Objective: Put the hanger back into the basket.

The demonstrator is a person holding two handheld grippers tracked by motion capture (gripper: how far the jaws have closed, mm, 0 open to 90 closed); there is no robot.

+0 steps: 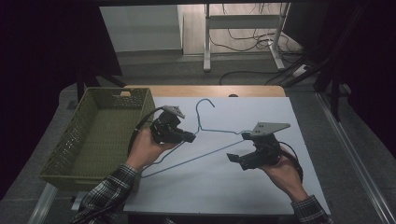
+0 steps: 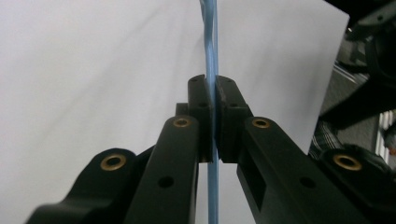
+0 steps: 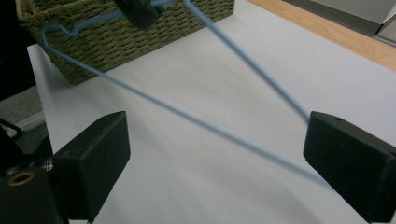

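A blue wire hanger (image 1: 219,131) lies over the white board (image 1: 261,191), hook pointing to the far side. My left gripper (image 1: 191,137) is shut on the wire near the hanger's neck, on its left shoulder. In the left gripper view the blue wire (image 2: 208,28) runs straight up between the pads (image 2: 198,100), which are pressed against it. My right gripper (image 1: 237,159) stands open at the hanger's right end. In the right gripper view the two wires of the hanger (image 3: 187,116) pass between the wide-apart jaws and meet near the right pad (image 3: 345,154); whether they touch it I cannot tell.
A green woven basket (image 1: 70,135) sits at the left of the board, its wall (image 3: 116,42) just behind the hanger's far corner. A wooden table edge (image 1: 210,91) runs behind the board. Beyond it are desk legs and cables on the floor.
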